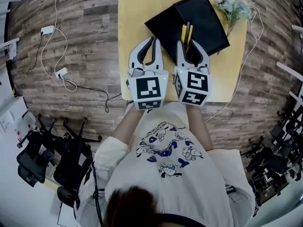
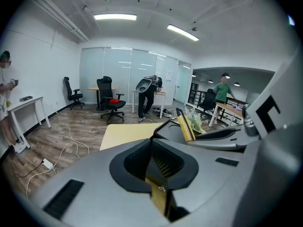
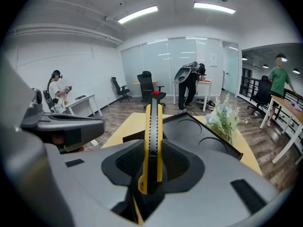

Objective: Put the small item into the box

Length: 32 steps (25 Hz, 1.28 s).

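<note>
A yellow-and-black utility knife point(image 1: 186, 32) point(image 3: 152, 126) stands upright between the jaws of my right gripper point(image 1: 187, 45) point(image 3: 152, 151), which is shut on it. The knife hangs over the near part of an open black box point(image 1: 203, 18) point(image 3: 201, 136) on the yellow table point(image 1: 135, 13). The box's flat black half point(image 1: 163, 25) lies to its left. My left gripper point(image 1: 152, 40) point(image 2: 151, 143) is right beside the right one, shut with nothing in it, its tips at the box's left edge. In the left gripper view the knife point(image 2: 183, 126) shows to the right.
A bunch of artificial flowers point(image 1: 234, 6) point(image 3: 225, 117) lies at the table's far right corner. Cables and power strips point(image 1: 57, 72) trail over the wooden floor on the left. Office chairs point(image 2: 111, 100), desks and several people stand in the room beyond.
</note>
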Each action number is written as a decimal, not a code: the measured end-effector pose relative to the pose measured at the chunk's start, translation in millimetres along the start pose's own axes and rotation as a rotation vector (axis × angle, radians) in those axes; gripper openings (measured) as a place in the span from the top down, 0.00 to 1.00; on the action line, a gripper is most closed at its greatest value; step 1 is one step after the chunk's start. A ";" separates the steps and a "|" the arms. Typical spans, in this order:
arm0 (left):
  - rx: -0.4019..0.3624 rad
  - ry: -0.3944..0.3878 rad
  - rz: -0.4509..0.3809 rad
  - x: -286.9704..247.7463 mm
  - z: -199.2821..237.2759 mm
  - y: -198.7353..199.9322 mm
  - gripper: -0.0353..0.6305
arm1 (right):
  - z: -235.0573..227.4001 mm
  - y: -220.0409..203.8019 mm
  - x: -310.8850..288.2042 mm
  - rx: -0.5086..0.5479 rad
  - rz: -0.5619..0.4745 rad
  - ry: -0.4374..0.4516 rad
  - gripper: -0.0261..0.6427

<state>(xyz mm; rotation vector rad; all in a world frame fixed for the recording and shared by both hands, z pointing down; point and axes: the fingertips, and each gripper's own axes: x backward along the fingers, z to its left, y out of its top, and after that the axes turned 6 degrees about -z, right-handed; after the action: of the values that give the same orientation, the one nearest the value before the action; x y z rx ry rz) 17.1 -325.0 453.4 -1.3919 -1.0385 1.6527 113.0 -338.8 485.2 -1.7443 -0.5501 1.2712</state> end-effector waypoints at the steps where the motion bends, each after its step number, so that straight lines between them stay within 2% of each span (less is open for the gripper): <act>1: 0.002 -0.003 0.010 -2.6 -0.2 -3.5 0.91 | -1.3 -4.0 -3.4 0.004 0.018 0.000 0.77; 7: 0.013 -0.010 0.059 -16.1 6.7 -21.5 0.91 | -1.2 -26.8 -23.8 0.010 0.116 0.007 0.77; 22: 0.054 -0.010 0.144 -34.9 18.0 -56.8 0.91 | -0.6 -87.4 -57.5 0.066 0.450 0.046 0.77; 29: 0.071 -0.009 0.161 -31.1 18.2 -68.5 0.91 | 0.6 -105.9 -61.3 0.064 0.543 0.048 0.77; 32: 0.074 -0.010 0.164 -29.9 16.7 -69.9 0.91 | -1.3 -106.7 -64.6 0.060 0.541 0.048 0.77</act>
<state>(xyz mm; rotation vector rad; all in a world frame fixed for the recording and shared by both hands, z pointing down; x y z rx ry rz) 7.2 -325.4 530.6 -1.4534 -0.8799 1.7990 104.8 -334.0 609.5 -1.9373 0.0003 1.5835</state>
